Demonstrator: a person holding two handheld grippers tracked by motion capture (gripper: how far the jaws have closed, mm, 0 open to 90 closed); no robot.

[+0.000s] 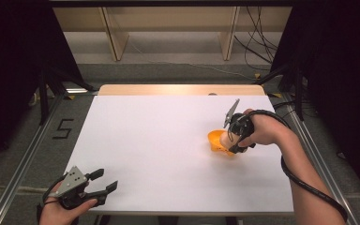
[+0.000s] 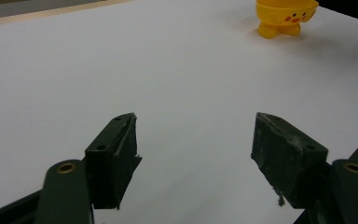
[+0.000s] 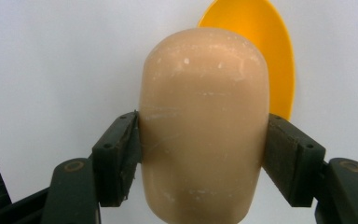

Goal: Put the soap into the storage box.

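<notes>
High view first: the one piece of writing we can read is a black numeral "5" [image 1: 62, 129] marked on the grey floor [image 1: 18, 154] to the left of the worktop [image 1: 168, 154]. We find no brand or label on the things themselves.

We hold the right gripper [image 1: 235, 134] toward the right side of the white worktop, and its fingers [image 3: 116, 158] pinch a beige egg-shaped piece [image 3: 204, 126] from both sides. In the right gripper view that piece is smooth and rounded at the top, matte tan, with faint pale scuffs and small white specks on its surface. Behind it we see the rim and hollow of a yellow cup [image 3: 275, 56], glossy and bright orange-yellow inside. From above, the beige piece sits right at the cup's opening; we cannot tell whether the two touch.

In the left gripper view the cup stands upright far across the worktop on two stubby feet, with a small orange mark flanked by pink-red dots on its front, like a chick's face.

Our left gripper [image 1: 102, 182] rests at the near left edge of the worktop, its fingers spread wide with nothing between them, well apart from the cup.
</notes>
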